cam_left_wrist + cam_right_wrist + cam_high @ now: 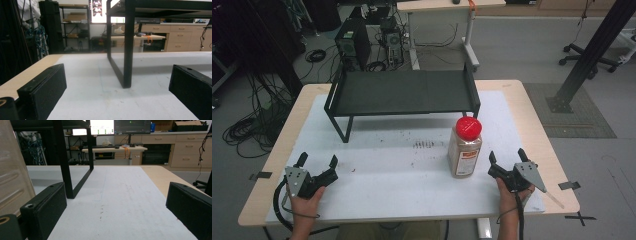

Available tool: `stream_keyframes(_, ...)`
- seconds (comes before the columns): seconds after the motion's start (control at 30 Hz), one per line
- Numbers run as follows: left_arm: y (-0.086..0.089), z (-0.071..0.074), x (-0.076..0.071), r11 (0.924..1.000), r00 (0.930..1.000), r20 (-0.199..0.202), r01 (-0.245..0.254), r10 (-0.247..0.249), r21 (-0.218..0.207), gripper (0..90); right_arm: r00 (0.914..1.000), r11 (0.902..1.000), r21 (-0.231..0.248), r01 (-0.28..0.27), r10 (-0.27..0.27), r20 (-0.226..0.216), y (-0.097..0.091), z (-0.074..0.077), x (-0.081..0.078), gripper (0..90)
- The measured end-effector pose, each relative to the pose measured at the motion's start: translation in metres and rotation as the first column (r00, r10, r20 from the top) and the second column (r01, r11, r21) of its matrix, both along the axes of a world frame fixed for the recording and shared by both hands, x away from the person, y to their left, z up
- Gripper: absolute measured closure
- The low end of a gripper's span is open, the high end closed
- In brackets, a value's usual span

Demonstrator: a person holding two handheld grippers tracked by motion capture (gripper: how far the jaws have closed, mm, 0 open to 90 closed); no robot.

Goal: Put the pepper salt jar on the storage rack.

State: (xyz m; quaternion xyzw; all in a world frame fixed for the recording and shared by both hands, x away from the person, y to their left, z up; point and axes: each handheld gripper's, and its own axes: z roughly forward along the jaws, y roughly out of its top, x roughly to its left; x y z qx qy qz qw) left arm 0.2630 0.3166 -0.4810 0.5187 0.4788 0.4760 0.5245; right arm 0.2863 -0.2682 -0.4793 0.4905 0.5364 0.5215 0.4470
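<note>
A clear plastic jar (pixel 465 148) with a red lid, filled with brown powder, stands upright on the white mat, right of centre. Its side fills the left edge of the right gripper view as the jar (pixel 11 172). My right gripper (pixel 507 156) rests on the mat just right of the jar, jaws wide apart and empty; in its own view, the right gripper (pixel 117 202) frames bare mat. My left gripper (pixel 317 160) sits near the front left, also open and empty. From its own camera the left gripper (pixel 117 85) faces the leg of the black shelf rack (pixel 127 50).
A low black shelf rack (pixel 402 92) stands at the back of the table (pixel 532 115). Dark specks (pixel 423 145) lie on the white mat (pixel 387 165) left of the jar. Computers, cables and a desk lie on the floor beyond the table.
</note>
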Motion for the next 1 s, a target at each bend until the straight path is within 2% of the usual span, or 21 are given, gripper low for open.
stream_keyframes(0.7,0.0002,0.0000,-0.0001,1.0000,1.0000,0.000,0.001,-0.001,0.000,1.6,1.0000,1.0000,-0.001,0.006,-0.006,0.005,0.0002,0.0000,-0.0004,2.2)
stream_keyframes(1.0,0.0001,-0.0001,-0.0003,1.0000,1.0000,0.006,0.000,0.000,-0.002,1.6,0.9998,0.9997,0.019,0.013,-0.013,0.016,-0.0010,0.0000,-0.0012,1.8)
